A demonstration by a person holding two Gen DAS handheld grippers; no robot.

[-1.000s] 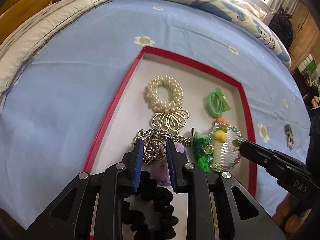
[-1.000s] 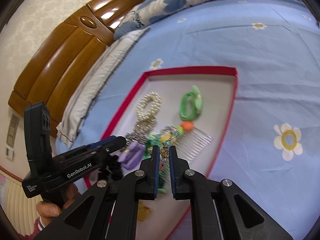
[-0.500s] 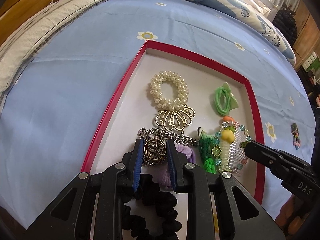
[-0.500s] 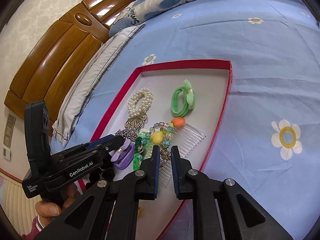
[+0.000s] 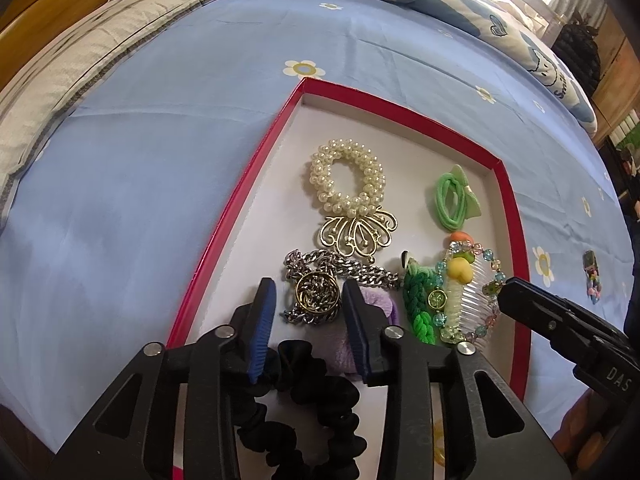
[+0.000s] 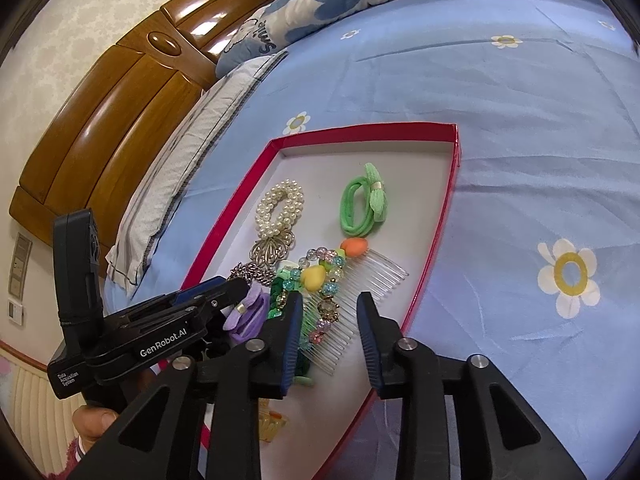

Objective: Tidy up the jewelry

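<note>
A red-rimmed tray point(image 5: 240, 196) with a white floor lies on the blue bedsheet and holds the jewelry. My left gripper point(image 5: 308, 300) hangs over its near left part. Its jaws are opening, and the silver chain bracelet point(image 5: 318, 298) with its gold round medallion lies between the pads with a gap showing. My right gripper point(image 6: 330, 304) is over the beaded bracelet point(image 6: 328, 308) on the clear comb point(image 6: 372, 276). Its jaws are also opening and the pads stand off the beads. Both grippers point steeply down into the tray.
Also in the tray are a pearl scrunchie point(image 5: 346, 178), a gold filigree clip point(image 5: 358, 232), a green hair tie point(image 5: 454, 196), a green braided band point(image 5: 418, 300), a purple bow point(image 5: 374, 300) and a black scrunchie point(image 5: 312, 392). A small charm point(image 5: 591, 276) lies on the sheet to the right. Pillows and a wooden headboard point(image 6: 120, 92) stand behind.
Both pairs of jaws have widened. The left was shut on the chain's gold medallion and now stands off it. The right was nearly shut over the beads and now spreads around them.
</note>
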